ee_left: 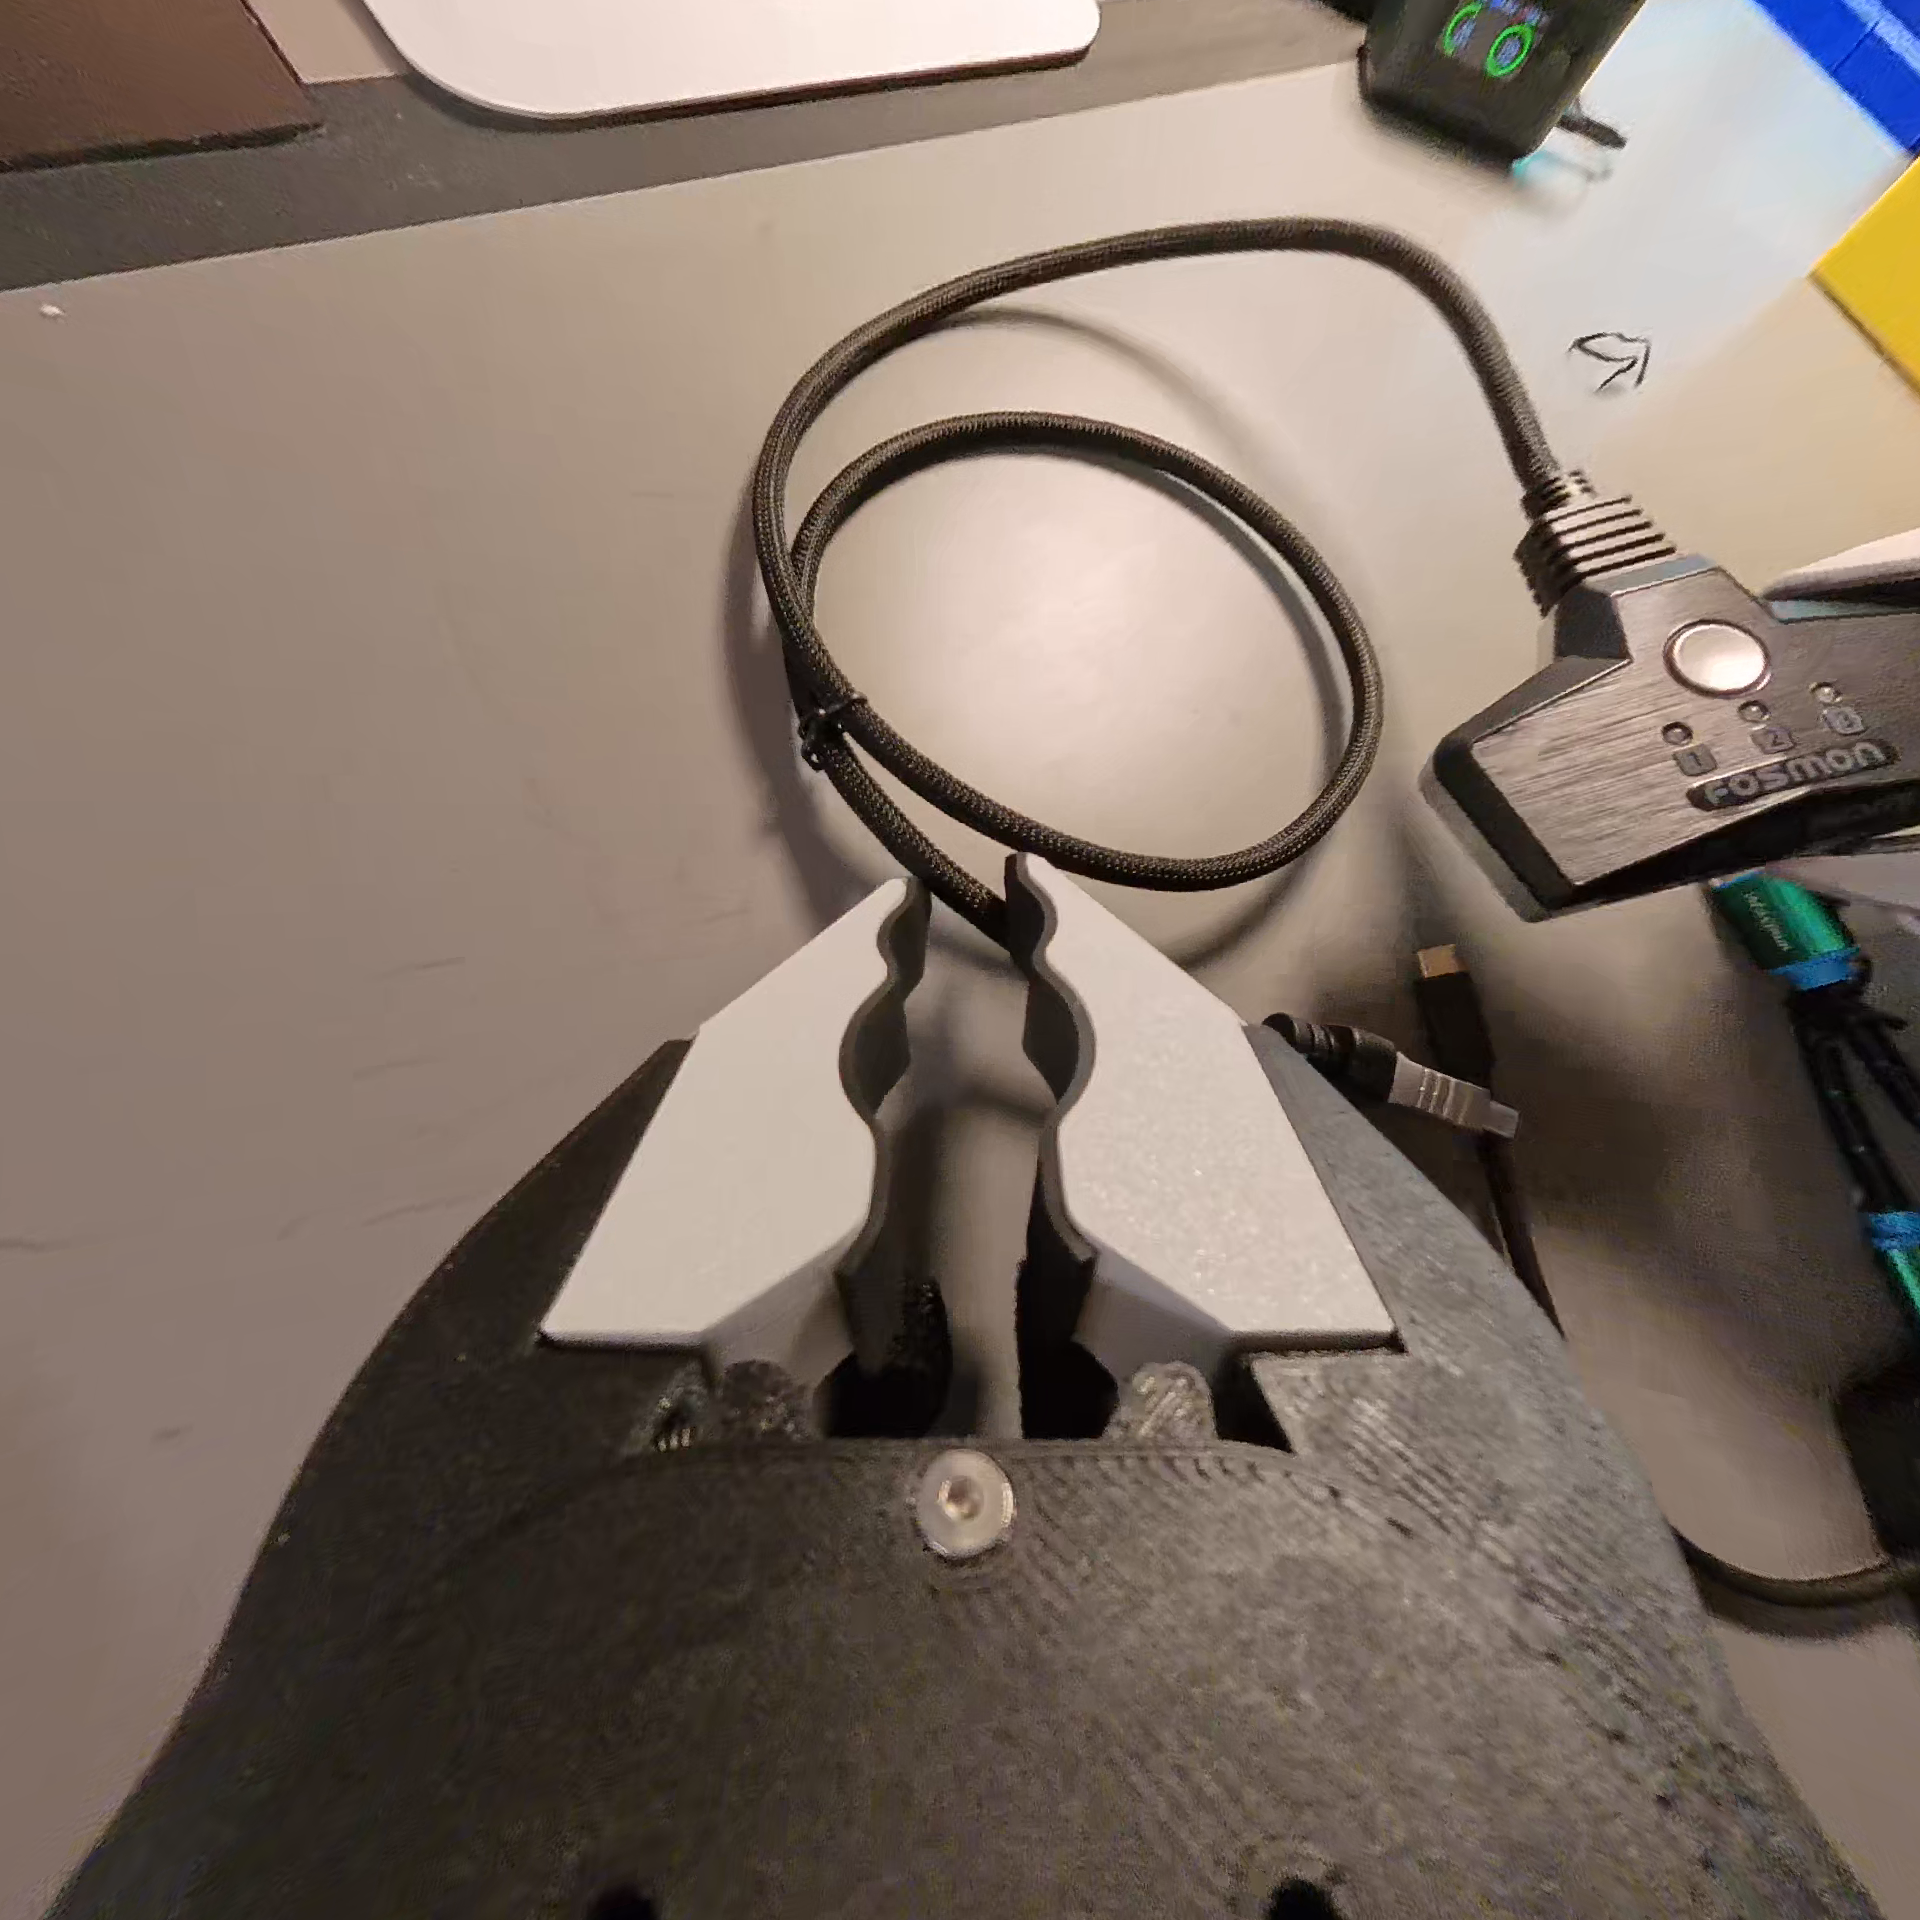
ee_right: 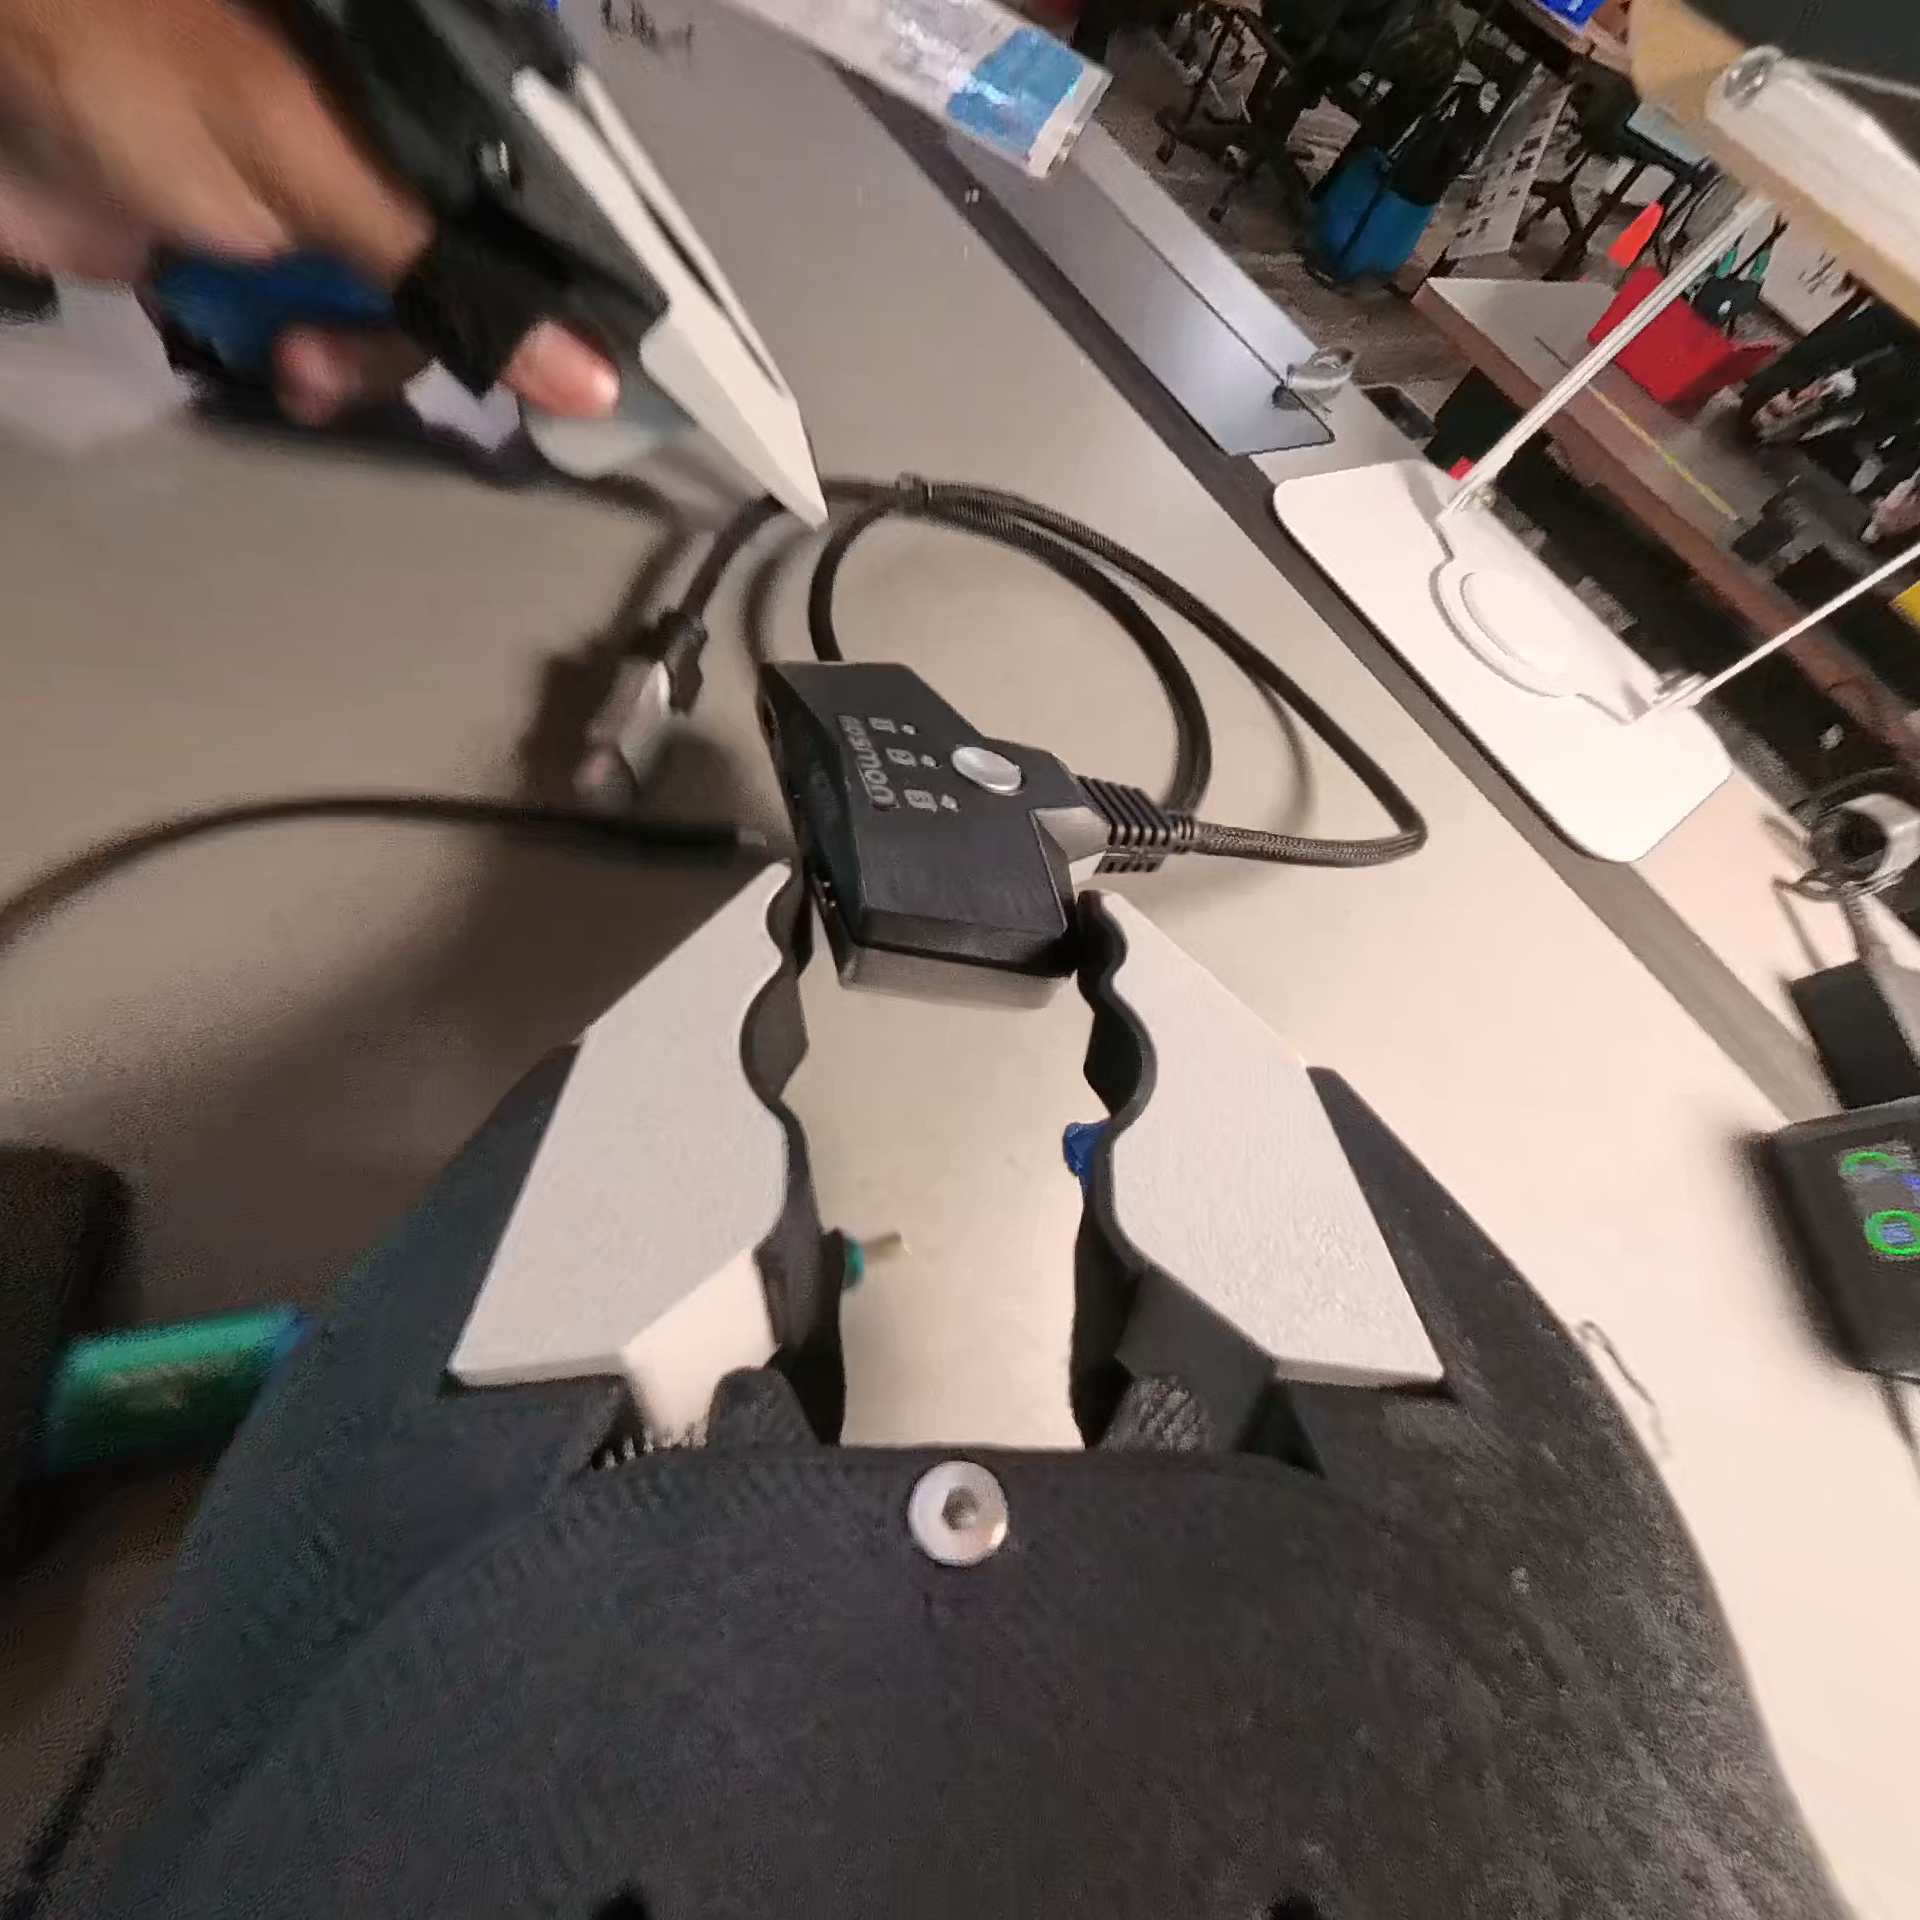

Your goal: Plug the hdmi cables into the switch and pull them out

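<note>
The black HDMI switch [ee_right: 935,831] with a round button is clamped at its near end in my right gripper [ee_right: 940,914], a little above the table. Its braided pigtail cable [ee_right: 1195,727] loops on the table behind it. A black HDMI cable's plug [ee_right: 727,834] lies with its tip close to the switch's port side. A silver plug [ee_right: 623,717] lies blurred further left. My left gripper [ee_left: 968,883] is empty with a narrow gap between its fingers, above the cable loop [ee_left: 1091,644]. The switch [ee_left: 1662,748] is to its right, with two loose plugs [ee_left: 1444,997] below it.
A person's hand [ee_right: 312,156] holds the left gripper [ee_right: 717,343]. A white lamp base [ee_right: 1496,644] stands at the back right. A black device with green rings [ee_right: 1860,1236] sits at the right. A green connector with bundled cables [ee_left: 1777,925] lies beside the switch. Yellow and blue blocks [ee_left: 1870,260] sit far right. Across from one pair of fingers to the other is roughly 15 cm.
</note>
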